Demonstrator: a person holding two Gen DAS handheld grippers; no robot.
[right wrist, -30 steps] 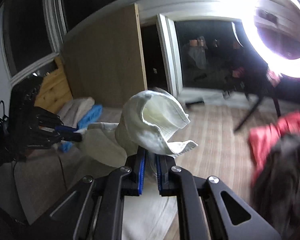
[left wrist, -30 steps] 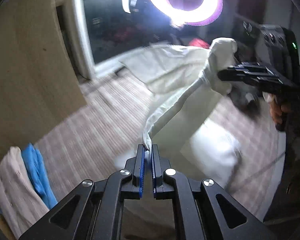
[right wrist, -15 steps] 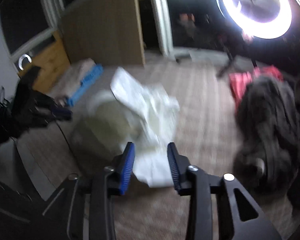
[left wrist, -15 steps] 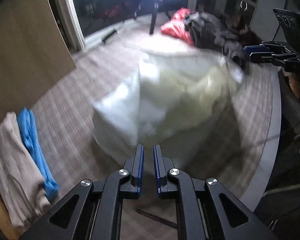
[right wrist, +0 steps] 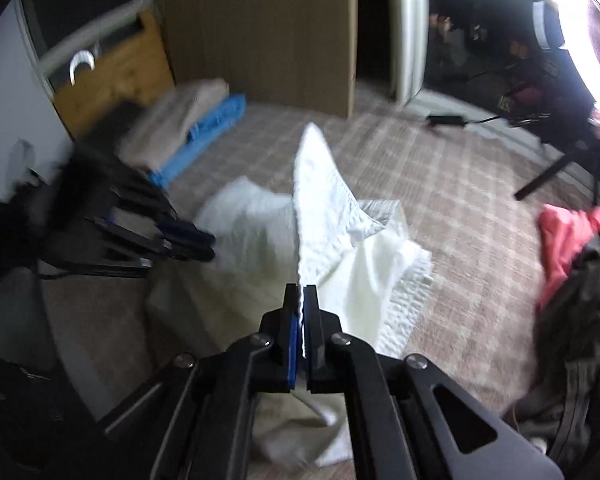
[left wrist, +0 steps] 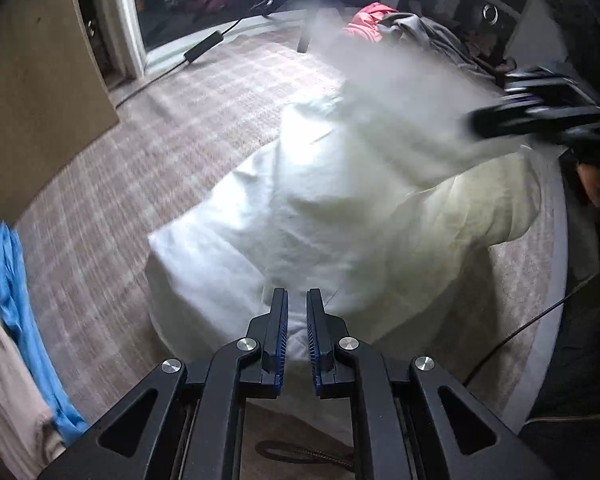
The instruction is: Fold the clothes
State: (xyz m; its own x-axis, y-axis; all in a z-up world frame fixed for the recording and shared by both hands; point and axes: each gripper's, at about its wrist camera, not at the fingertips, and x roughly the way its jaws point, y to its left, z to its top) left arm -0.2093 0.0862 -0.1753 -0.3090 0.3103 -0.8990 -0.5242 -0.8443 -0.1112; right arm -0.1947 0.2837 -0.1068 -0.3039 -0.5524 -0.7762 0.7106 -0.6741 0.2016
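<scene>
Right tool: pads clamped tight on thin edge of white garment, fabric rising in peak beyond jaws. Left tool: narrow gap, nothing visibly pinched, hovering over near hem. Garment lies rumpled on checked rug, one part lifted and blurred. Risks: one-sided hold likely drags cloth crooked; thin edge may slip free; bunched layers could fold in creases. Folded beige and blue stack beside, dark clothes pile near.

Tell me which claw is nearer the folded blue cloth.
Left. The left claw hangs just short of the folded blue cloth; the right claw, shut on the white garment, is farther back.
</scene>
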